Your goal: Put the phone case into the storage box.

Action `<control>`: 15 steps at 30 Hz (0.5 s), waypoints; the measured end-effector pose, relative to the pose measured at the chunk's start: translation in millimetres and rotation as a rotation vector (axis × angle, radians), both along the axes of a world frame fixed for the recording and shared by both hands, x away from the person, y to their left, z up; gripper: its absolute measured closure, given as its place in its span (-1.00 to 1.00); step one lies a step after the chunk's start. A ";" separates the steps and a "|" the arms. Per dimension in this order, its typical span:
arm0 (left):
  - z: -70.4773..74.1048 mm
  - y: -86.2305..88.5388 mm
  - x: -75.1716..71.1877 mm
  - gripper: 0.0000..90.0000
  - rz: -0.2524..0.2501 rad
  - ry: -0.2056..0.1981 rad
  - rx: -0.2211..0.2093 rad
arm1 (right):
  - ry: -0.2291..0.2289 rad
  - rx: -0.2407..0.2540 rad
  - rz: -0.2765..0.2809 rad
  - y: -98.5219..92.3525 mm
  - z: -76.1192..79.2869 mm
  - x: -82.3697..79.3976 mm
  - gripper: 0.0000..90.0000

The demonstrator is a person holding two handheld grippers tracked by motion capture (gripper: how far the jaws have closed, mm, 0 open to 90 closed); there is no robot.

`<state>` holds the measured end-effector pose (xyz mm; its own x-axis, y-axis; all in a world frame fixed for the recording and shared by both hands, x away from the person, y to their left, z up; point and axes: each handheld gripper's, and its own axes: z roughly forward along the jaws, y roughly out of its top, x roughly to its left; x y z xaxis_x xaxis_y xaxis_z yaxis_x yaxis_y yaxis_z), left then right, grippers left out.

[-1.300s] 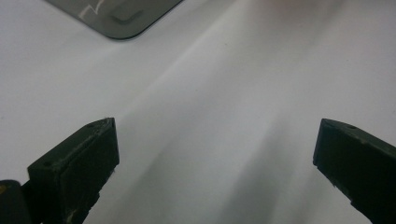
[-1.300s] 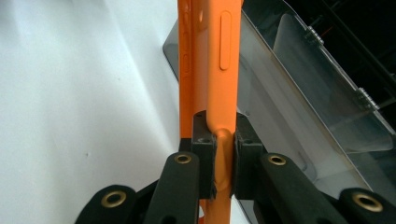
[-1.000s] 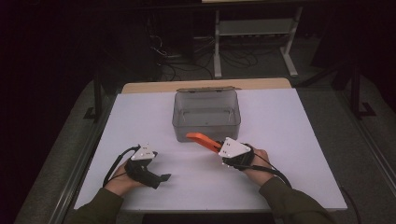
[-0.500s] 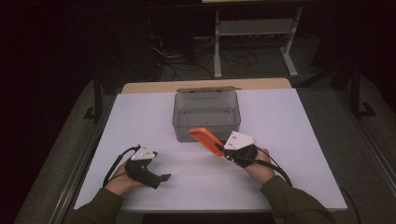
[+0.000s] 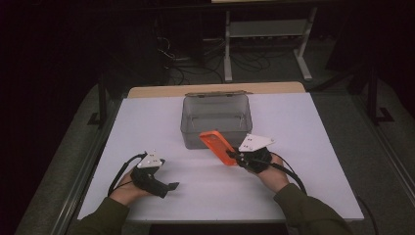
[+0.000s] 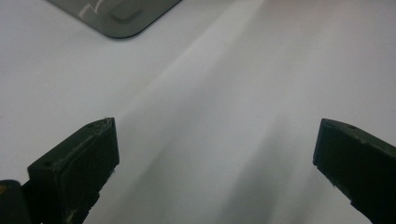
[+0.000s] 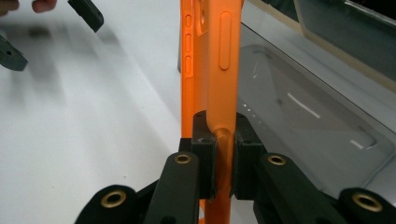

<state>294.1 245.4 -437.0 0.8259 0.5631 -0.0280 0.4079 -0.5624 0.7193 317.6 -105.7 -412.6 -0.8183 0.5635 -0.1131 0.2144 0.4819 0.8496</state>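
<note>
An orange phone case [image 5: 218, 147] hangs above the white table [image 5: 147, 122], just in front of the grey see-through box [image 5: 215, 120]. My right gripper [image 5: 234, 157] is shut on the case's lower end. In the right gripper view the two pads pinch the case [image 7: 212, 70] edge-on at my right gripper [image 7: 223, 140], with the box [image 7: 303, 116] to the right. My left gripper [image 5: 166, 188] rests low at the front left of the table, open. In the left gripper view my left gripper [image 6: 215, 154] has its jaws wide apart with bare table between them.
The box is open-topped and looks empty; one corner of it [image 6: 116, 18] shows in the left gripper view. The table edge [image 5: 220, 218] runs just in front of both hands. A metal shelf frame [image 5: 264, 34] and cables stand on the dark floor behind the table.
My right hand has shifted slightly to the right with the orange case, and the case now shows more of its broad face. The left gripper has stayed put.
</note>
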 end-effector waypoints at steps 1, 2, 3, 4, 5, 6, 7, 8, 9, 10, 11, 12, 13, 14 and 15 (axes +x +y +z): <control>-0.1 0.0 0.0 -1.00 0.000 0.000 0.000 | 0.009 0.009 -0.001 -0.5 -0.2 0.6 0.81; -0.2 0.0 0.0 -1.00 0.000 0.001 0.000 | 0.016 0.013 -0.001 -1.1 -0.3 1.0 0.81; -0.2 0.0 0.0 -1.00 0.000 0.001 0.000 | 0.022 0.018 0.000 -1.7 -0.4 1.7 0.81; -0.2 0.1 0.1 -1.00 0.001 0.001 0.000 | 0.025 0.023 -0.001 -2.2 -0.5 2.2 0.81; -0.1 0.2 0.1 -1.00 0.002 0.001 0.000 | 0.038 0.031 -0.001 -3.1 -0.4 2.9 0.81; -0.1 0.3 0.1 -1.00 0.002 0.002 0.000 | 0.050 0.045 -0.003 -3.9 -0.5 3.6 0.81; -0.1 0.3 0.0 -1.00 0.004 0.003 -0.001 | 0.059 0.055 -0.004 -5.2 -0.5 4.7 0.81; -0.1 0.4 0.1 -1.00 0.003 0.002 0.000 | 0.067 0.061 -0.006 -6.2 -0.6 5.6 0.81; -0.1 0.5 0.1 -1.00 0.003 0.002 0.000 | 0.073 0.066 -0.008 -7.0 -0.6 6.0 0.81; -0.1 0.4 0.1 -1.00 0.003 0.002 0.000 | 0.079 0.074 -0.009 -8.1 -0.8 6.8 0.81; -0.1 0.3 0.1 -1.00 0.004 0.003 -0.001 | 0.084 0.079 -0.008 -9.0 -1.0 7.4 0.81; -0.1 0.3 0.1 -1.00 0.003 0.002 0.000 | 0.092 0.084 -0.008 -10.1 -1.1 8.0 0.81; -0.2 0.2 0.3 -1.00 0.002 0.001 0.001 | 0.102 0.091 -0.011 -10.7 -1.3 8.2 0.81; -0.3 0.0 0.3 -1.00 0.002 0.000 0.001 | 0.107 0.095 -0.009 -11.5 -1.6 8.8 0.81; -0.2 -0.1 0.3 -1.00 0.001 0.001 0.001 | 0.110 0.095 -0.010 -12.3 -2.0 9.0 0.81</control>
<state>294.4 245.3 -437.2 0.8252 0.5641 -0.0280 0.4091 -0.5629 0.7181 326.6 -118.0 -414.6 -0.8169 0.5760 0.0309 0.3133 0.3980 0.8622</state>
